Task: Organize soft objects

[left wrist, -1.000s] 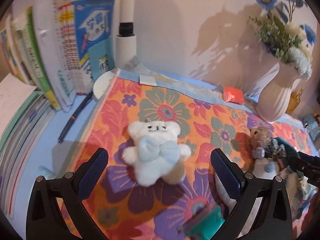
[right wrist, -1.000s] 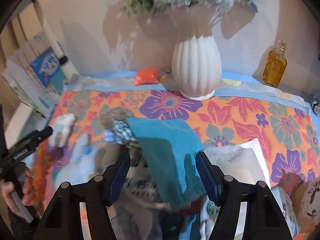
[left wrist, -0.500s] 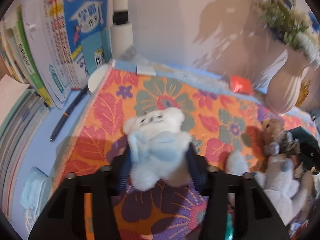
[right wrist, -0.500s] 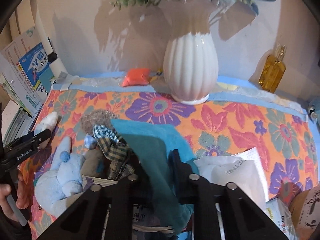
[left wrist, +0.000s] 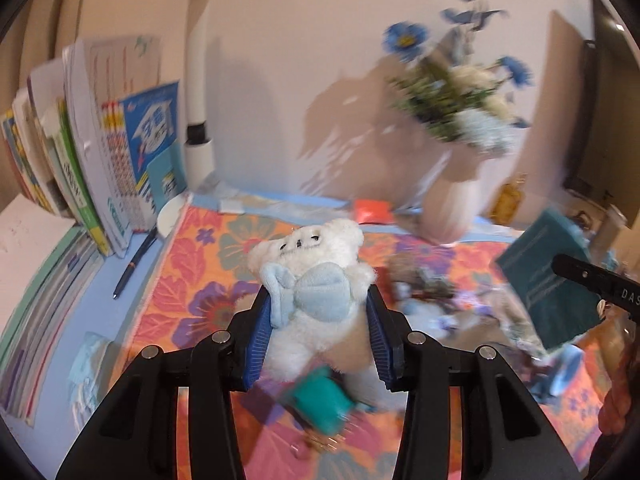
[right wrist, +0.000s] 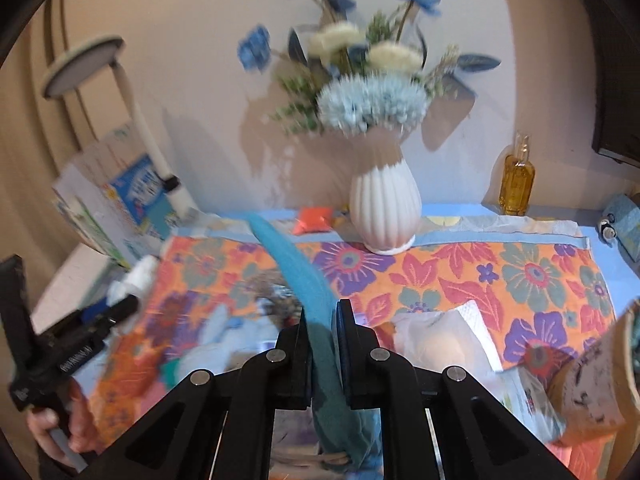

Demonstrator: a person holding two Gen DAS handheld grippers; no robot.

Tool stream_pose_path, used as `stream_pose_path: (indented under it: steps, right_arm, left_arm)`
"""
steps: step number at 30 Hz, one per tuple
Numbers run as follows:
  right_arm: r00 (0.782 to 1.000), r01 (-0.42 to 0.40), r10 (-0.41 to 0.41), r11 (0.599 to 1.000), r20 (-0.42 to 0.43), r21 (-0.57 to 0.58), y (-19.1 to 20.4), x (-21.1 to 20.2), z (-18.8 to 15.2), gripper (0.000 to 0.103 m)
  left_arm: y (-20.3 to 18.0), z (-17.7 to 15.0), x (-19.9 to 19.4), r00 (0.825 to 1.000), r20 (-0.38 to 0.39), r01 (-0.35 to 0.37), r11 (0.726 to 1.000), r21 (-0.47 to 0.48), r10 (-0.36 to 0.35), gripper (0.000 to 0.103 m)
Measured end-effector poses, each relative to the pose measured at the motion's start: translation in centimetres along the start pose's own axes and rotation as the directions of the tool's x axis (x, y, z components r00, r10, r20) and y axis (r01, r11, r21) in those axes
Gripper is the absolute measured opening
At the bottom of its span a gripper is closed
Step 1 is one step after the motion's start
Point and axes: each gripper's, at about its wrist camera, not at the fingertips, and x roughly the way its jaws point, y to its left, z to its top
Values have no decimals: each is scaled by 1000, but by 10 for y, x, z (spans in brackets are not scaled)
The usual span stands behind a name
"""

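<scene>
your left hand-held gripper (left wrist: pixel 318 330) is clamped on the white plush bear (left wrist: pixel 316 280): both blue pads press into its flanks, and the bear's head and pale blue bow (left wrist: pixel 310 294) stick out past the fingertips. the bear sits in the jaws clear of the floral cloth (left wrist: pixel 200 280) below it. a teal tag or label (left wrist: pixel 320 398) shows under the bear, blurred, no text legible.

your right hand-held gripper (right wrist: pixel 322 320) has its jaws pressed together on the teal cloth (right wrist: pixel 298 268). the cloth stands edge-on between the pads, one end curving up and away toward the back wall, the other end hanging below the fingers. in the left wrist view the same teal cloth (left wrist: pixel 548 276) shows as a flat panel at right, beside the black finger of the right gripper, which carries white letters reading "das" before the frame cuts them off.

other soft things lie on the floral cloth between the two grippers: a pale blue plush (right wrist: pixel 222 322) and a checked, brownish one (right wrist: pixel 276 292), both too blurred to detail.

writing: the upright books (left wrist: pixel 100 160) at left have a blue cover with a graduation-cap graphic and printed characters, not readable at this sharpness. the left gripper body in the right wrist view has a line of white print along it, too small to read. your hand (right wrist: pixel 60 428) grips its handle.

background on the tabletop: white ribbed vase (right wrist: pixel 384 214) with blue and cream flowers, amber bottle (right wrist: pixel 516 180), orange packet (right wrist: pixel 314 218), pen (left wrist: pixel 134 264), white lamp (right wrist: pixel 120 92), white tissue pack (right wrist: pixel 444 338).
</scene>
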Motion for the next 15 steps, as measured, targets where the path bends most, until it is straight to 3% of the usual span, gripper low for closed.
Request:
stream_pose_path:
  steps: [5, 11, 15]
  right_arm:
    - [999, -8, 8, 1000, 40, 5, -3, -51, -14, 10]
    - [996, -51, 56, 996, -69, 69, -30, -71, -68, 10]
    - [992, 65, -63, 998, -107, 13, -44, -77, -110, 10]
  left_arm:
    - [-39, -6, -32, 997, 31, 71, 997, 42, -72, 41]
    - [-81, -30, -49, 990, 11, 138, 987, 78, -139, 41]
    - [-96, -45, -50, 984, -20, 180, 981, 77, -179, 41]
